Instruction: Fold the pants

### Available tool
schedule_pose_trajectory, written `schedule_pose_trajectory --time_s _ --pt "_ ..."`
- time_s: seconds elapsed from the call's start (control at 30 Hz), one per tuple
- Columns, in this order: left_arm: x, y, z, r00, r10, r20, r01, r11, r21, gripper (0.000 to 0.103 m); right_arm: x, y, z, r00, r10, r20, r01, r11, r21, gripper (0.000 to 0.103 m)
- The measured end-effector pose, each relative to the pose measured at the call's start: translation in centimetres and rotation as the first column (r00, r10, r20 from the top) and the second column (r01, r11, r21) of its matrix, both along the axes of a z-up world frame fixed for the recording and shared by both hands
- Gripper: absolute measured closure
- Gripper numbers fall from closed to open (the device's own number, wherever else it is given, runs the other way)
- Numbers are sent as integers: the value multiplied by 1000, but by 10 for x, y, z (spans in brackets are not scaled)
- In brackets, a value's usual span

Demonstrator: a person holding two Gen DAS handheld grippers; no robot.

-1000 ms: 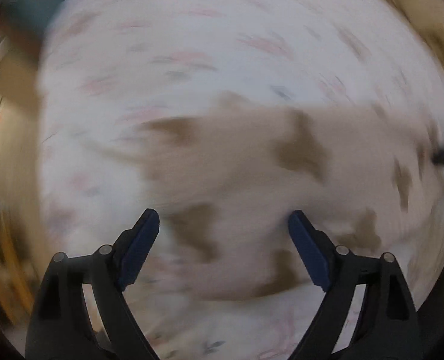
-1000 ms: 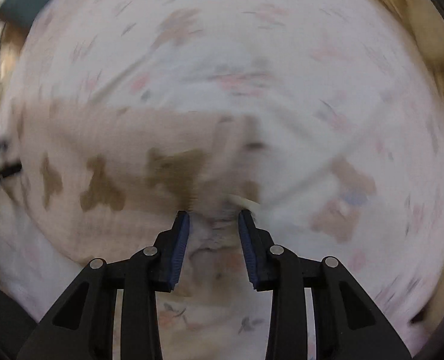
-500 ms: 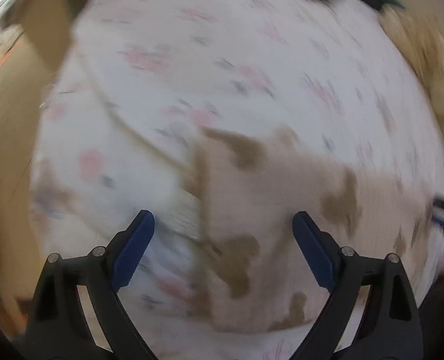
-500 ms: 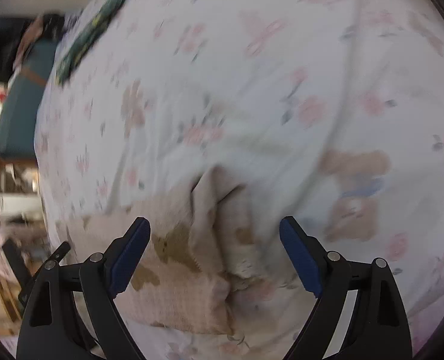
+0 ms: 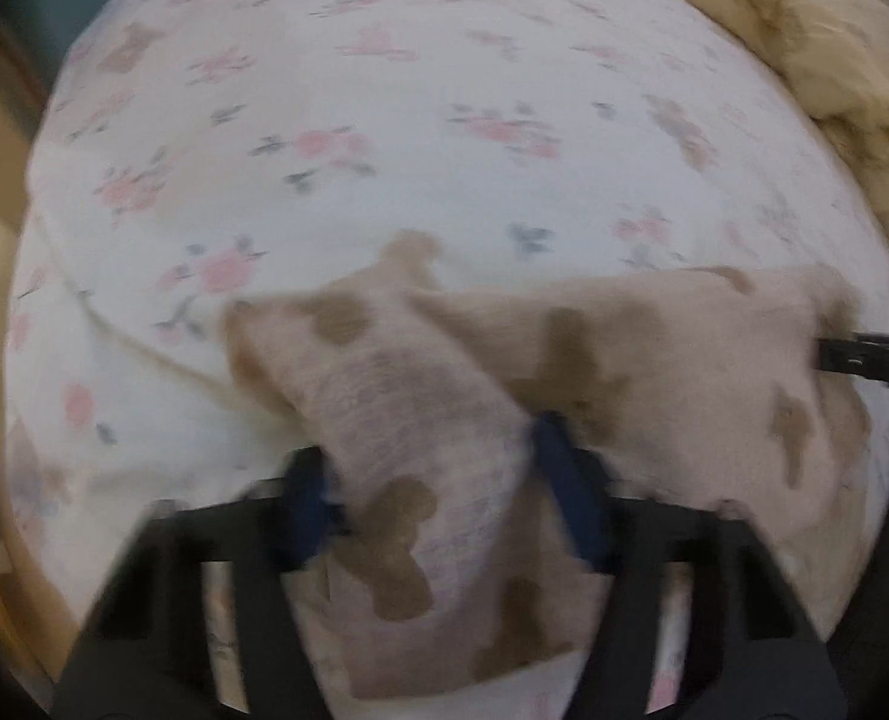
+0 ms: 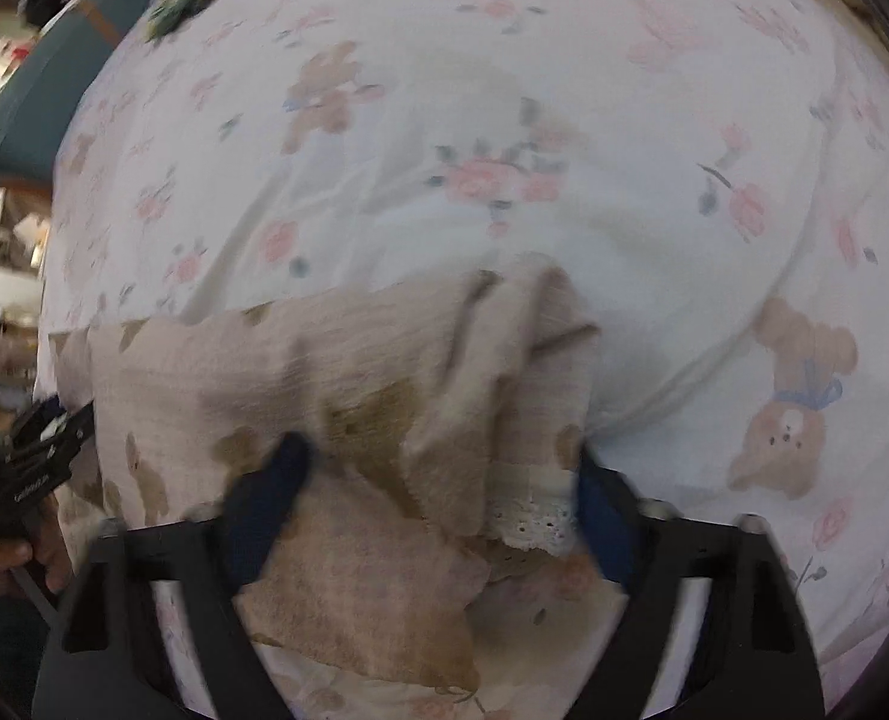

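Claws (image 5: 438, 480) narrower than before, around pants (image 5: 654, 372).

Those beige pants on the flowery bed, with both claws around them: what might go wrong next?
The left gripper is closing on a bunched end of the pants, so it may pinch uneven layers. The right gripper, also closing, straddles the lace hem and might catch the bedsheet too.

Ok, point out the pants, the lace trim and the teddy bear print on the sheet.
pants (image 5: 420, 420): left wrist view, on the beige fabric between the fingers.
lace trim (image 6: 531, 519): right wrist view, on the white eyelet edge.
teddy bear print (image 6: 786, 420): right wrist view, on the bear's head.
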State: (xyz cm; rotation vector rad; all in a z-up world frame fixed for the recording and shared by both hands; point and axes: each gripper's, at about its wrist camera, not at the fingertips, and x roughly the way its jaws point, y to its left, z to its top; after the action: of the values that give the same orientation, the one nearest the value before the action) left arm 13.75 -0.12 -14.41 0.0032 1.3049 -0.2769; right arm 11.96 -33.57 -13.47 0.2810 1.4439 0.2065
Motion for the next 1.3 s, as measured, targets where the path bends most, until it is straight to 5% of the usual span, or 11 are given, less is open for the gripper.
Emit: schedule_pose_trajectory --time_s 0.07,0.2,0.43,0.6,0.7,0.9,1.13,1.3 --pt "-1 0 1 999 -8 -40 5 998 -66 86 -3 10 2 998 57 3 -57 998 9 61" --pt "-3 14 4 996 17 -85 -29 989 -142 93 -6 18 10 995 98 30 -97 995 -4 90" --pt "-11 14 68 997 31 75 -12 971 -240 94 -1 0 62 978 60 201 -78 993 87 94" --pt "24 23 118 976 95 193 -43 965 -260 94 25 -10 108 941 54 333 -97 989 114 94" --pt "51 41 148 953 142 268 -34 928 -372 94 66 -7 139 907 30 421 -94 987 133 94" --pt "153 66 166 918 216 333 -90 930 -356 94 172 23 180 851 101 516 -164 983 77 94" --pt "282 63 143 891 228 392 -116 950 -289 94 320 61 169 815 218 536 -211 975 -76 94" --pt "365 76 108 902 282 326 -190 939 -285 94 412 88 142 823 231 518 -179 972 -149 94"
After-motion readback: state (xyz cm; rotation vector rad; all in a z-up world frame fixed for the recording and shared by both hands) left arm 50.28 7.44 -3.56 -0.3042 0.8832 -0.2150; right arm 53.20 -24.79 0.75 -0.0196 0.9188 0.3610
